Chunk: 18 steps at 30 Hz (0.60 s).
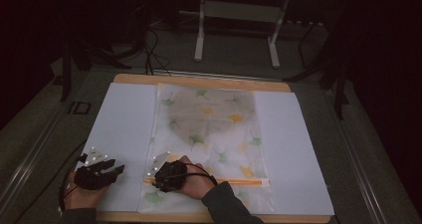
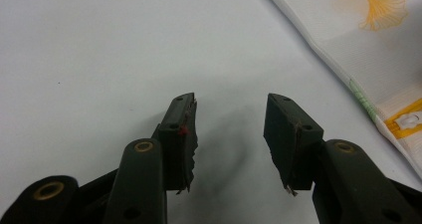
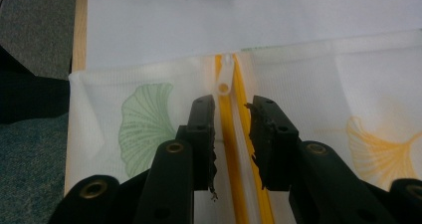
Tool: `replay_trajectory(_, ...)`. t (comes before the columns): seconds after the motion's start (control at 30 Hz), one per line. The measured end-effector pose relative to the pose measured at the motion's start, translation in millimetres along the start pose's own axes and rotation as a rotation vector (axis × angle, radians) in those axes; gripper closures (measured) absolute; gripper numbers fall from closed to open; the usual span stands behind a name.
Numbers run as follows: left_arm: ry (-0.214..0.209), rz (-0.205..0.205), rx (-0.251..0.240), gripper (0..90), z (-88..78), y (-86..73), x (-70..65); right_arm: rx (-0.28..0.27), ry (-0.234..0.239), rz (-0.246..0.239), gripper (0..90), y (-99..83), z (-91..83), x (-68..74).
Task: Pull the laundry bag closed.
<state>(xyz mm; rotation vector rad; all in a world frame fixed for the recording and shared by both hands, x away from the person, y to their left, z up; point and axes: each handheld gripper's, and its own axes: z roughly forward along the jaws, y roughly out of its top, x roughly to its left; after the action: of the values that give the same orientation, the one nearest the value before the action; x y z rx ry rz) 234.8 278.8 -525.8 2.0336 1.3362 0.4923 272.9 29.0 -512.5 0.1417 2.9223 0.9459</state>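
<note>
Translucent white mesh zipper bag printed with green and yellow ginkgo leaves (image 1: pixel 211 134) lying flat across a white paper sheet (image 1: pixel 122 129) on a light wooden board (image 1: pixel 199 80), its orange zipper (image 1: pixel 234 181) running along the near end. Right gripper (image 1: pixel 158 178) resting on the bag at the left end of that zipper, with 2 black jaws slightly apart, straddling the orange zipper tape (image 3: pixel 229 134) without biting on anything; small white plastic zipper pull (image 3: pixel 224 79) just ahead of the jaw tips, near the bag's edge. Left gripper (image 1: pixel 113 170) parked on bare paper just left of the bag, jaws wide apart and holding nothing, bag corner (image 2: pixel 398 119) visible near its right jaw. Step in hand, judging by the pose: lining up on the pull before zipping or unzipping the bag. Whether the zipper is closed along its whole run cannot be told. Next move likely calls for nudging the right gripper forward until the pull sits between the pads, closing firmly on that small tab, then drawing it straight along the tape, with the left gripper pinning the corner so the thin mesh does not bunch or slide.
</note>
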Motion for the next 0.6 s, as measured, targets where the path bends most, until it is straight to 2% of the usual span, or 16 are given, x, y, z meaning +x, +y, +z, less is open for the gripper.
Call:
replay_trajectory(0.37,-0.002,0.005,0.001,55.9,0.9,0.2,-0.6,0.032,0.009,-0.022,68.0,12.6,12.8,0.4)
replay_trajectory(0.47,-0.003,0.006,0.003,55.9,0.9,0.3,-0.6,0.045,0.013,-0.032,69.1,15.2,14.9,0.5)
replay_trajectory(0.5,-0.003,0.006,0.002,55.9,0.9,0.2,-0.3,0.059,0.022,-0.034,72.7,17.5,16.8,-0.4)
replay_trajectory(0.6,-0.003,0.005,0.001,55.8,0.7,0.1,-0.1,0.083,0.026,-0.051,74.9,19.4,19.0,-0.7)
